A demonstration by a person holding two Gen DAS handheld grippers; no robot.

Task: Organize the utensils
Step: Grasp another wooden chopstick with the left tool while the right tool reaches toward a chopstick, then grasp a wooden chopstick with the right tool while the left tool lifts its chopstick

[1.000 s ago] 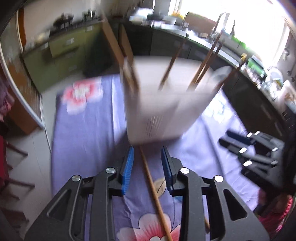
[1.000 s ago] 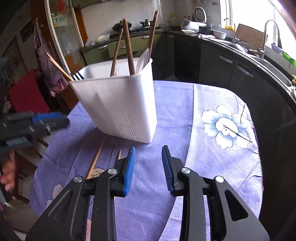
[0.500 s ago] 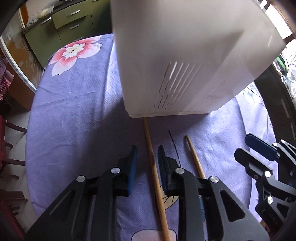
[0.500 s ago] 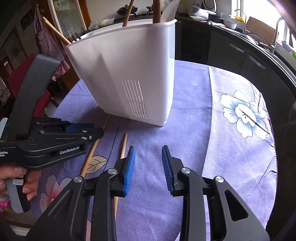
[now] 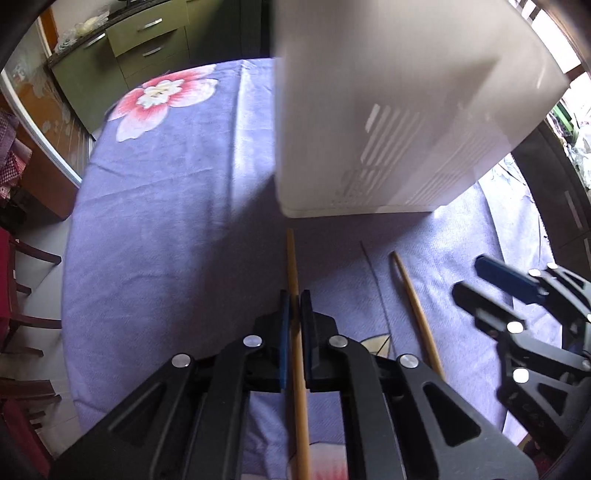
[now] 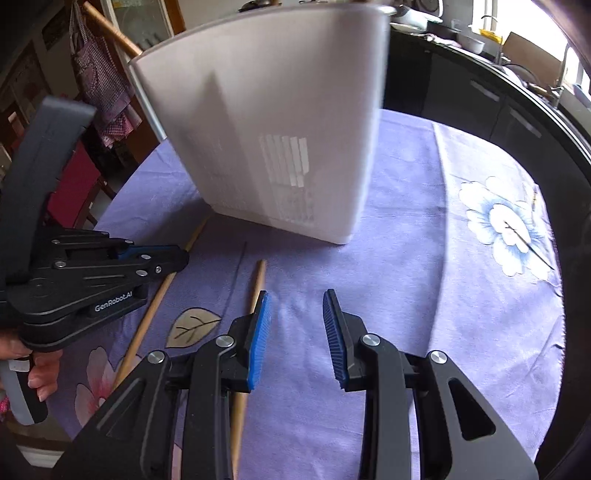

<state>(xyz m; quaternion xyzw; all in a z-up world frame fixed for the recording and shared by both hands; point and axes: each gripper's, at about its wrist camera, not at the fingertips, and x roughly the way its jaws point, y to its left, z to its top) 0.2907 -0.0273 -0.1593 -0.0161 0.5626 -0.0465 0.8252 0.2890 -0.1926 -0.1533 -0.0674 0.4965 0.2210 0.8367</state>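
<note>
Two wooden chopsticks lie on the purple flowered cloth in front of a white slotted utensil holder point(image 5: 388, 110) point(image 6: 266, 129). My left gripper point(image 5: 294, 299) point(image 6: 183, 258) points steeply down, its jaws closing, and its blue pads press on the left chopstick point(image 5: 291, 258) point(image 6: 155, 306) near its far end. The second chopstick point(image 5: 413, 306) point(image 6: 258, 280) lies loose to the right. My right gripper point(image 6: 295, 299) point(image 5: 471, 277) hovers open over the cloth; that stick runs beside and under its left finger, not between the pads.
A wooden handle point(image 6: 110, 29) sticks out of the holder's top left. The tablecloth point(image 6: 424, 258) spreads bare to the right, to the table's round edge. A person's hand point(image 6: 40, 369) grips the left tool. Chairs stand at left, kitchen cabinets behind.
The left gripper sank toward the cloth and closed its jaws on the left chopstick. The right gripper moved down and closer to the holder and the second chopstick, staying open.
</note>
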